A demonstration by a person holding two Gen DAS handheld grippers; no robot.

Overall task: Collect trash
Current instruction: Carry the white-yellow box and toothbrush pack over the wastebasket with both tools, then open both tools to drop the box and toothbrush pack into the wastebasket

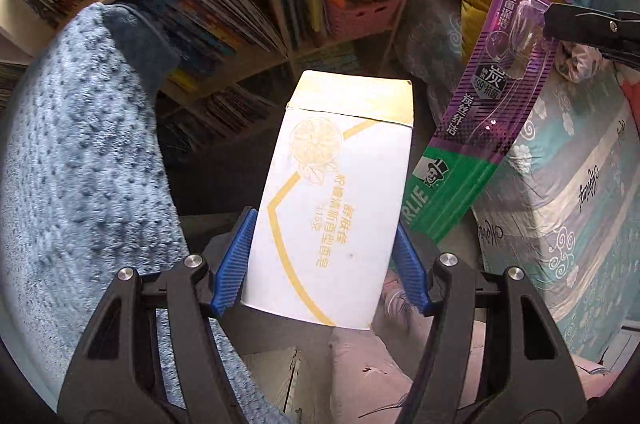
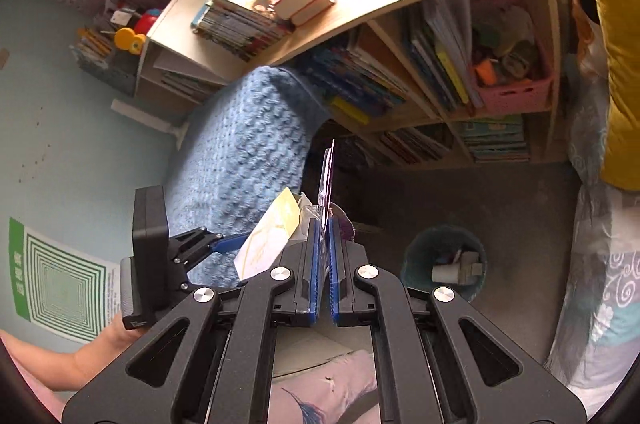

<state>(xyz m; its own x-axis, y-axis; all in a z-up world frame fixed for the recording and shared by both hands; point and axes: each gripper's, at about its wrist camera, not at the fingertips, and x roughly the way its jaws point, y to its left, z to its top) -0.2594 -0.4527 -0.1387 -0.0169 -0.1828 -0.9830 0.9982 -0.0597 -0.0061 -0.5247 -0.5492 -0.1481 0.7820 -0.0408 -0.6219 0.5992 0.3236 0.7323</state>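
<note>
My left gripper [image 1: 325,256] is shut on a white soap box [image 1: 332,200] with yellow lemon print, held upright in the air. It also shows in the right wrist view [image 2: 268,240]. My right gripper [image 2: 324,252] is shut on a purple and green toothbrush package [image 2: 326,180], seen edge-on. In the left wrist view the package [image 1: 480,112] hangs to the right of the box, with the right gripper's fingers [image 1: 576,24] on its top. A dark round trash bin [image 2: 444,264] holding some trash stands on the floor, right of my right gripper.
A blue fleece blanket [image 1: 80,184] lies at the left. A wooden bookshelf [image 2: 440,72] full of books stands behind, with a pink basket [image 2: 516,92]. A bed with patterned sheets [image 1: 560,204] and a yellow pillow [image 2: 620,64] is at the right. Pink cloth [image 2: 320,392] lies below.
</note>
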